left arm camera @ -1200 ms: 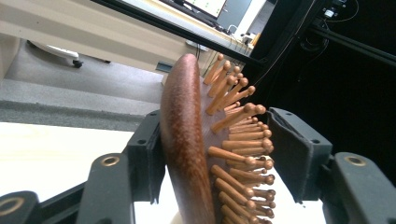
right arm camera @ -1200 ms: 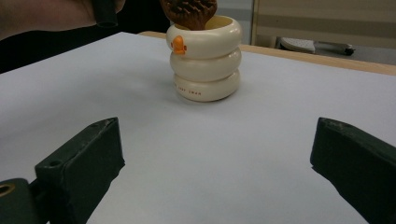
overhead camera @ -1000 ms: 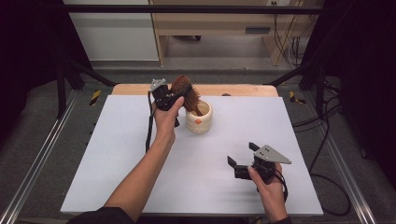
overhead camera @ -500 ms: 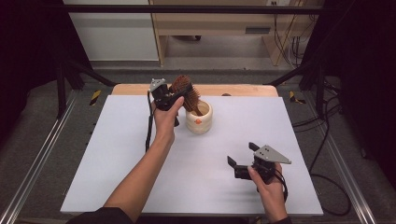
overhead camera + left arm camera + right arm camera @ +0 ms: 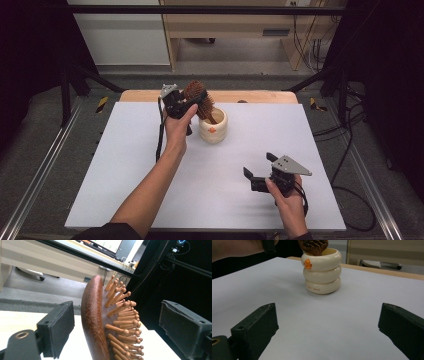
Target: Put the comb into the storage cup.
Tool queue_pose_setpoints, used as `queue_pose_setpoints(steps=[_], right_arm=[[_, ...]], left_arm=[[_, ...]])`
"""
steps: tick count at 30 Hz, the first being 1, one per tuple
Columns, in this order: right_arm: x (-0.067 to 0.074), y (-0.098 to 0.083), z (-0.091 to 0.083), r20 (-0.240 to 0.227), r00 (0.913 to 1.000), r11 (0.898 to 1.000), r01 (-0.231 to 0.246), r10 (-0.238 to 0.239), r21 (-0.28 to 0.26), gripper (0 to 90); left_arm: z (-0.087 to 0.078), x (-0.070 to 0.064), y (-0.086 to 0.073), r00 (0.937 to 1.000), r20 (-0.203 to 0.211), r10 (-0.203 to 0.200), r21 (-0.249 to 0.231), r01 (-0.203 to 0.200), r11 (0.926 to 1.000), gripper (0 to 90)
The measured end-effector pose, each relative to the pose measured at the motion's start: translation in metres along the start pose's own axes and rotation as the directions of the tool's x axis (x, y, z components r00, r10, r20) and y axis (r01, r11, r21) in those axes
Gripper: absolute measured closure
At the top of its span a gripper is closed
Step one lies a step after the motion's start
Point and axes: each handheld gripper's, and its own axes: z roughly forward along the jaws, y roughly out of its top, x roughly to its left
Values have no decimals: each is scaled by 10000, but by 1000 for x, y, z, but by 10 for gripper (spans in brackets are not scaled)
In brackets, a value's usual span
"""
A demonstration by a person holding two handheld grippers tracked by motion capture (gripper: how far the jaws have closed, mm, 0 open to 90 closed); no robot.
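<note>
The left hand-held gripper [image 5: 192,102], jaws just spreading, flanks the wooden hairbrush [image 5: 197,95] standing in the cream cup [image 5: 214,131]; the right hand-held gripper [image 5: 257,170] hovers spread, near-right.

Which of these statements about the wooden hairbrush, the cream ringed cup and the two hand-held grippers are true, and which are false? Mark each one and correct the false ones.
1. The brown wooden hairbrush stands with its handle down in the cream ringed cup. True.
2. The left gripper clamps the brush head tightly. False: its jaws have just been opening, and both pads stand clear of the head that sits between them.
3. The right gripper holds the cup. False: it is open, holding nothing, well short of the cup on the white table.
4. The cup bears a small orange mark. True.
5. The cup lies on its side. False: it stands upright.
</note>
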Motion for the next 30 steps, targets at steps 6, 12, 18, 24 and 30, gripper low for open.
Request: queue_pose_setpoints(steps=[6,12,18,24,30], right_arm=[[0,0,0,-8,10000,10000,-26,26,-12,30],[0,0,0,-6,10000,10000,-27,27,-14,30],[0,0,0,-8,10000,10000,-22,22,-12,30],[0,0,0,-6,10000,10000,-22,22,-15,30],[0,0,0,-8,10000,10000,-22,22,-14,30]], left_arm=[[-1,-1,1,10000,-24,65,-87,-65,9999,83],[-2,-1,1,9998,-18,213,-166,-213,9996,65],[-2,-2,2,9989,24,463,-178,-463,9988,60],[-3,-3,2,9983,14,584,-218,-583,9981,55],[-4,-4,3,9974,29,724,-252,-723,9971,53]])
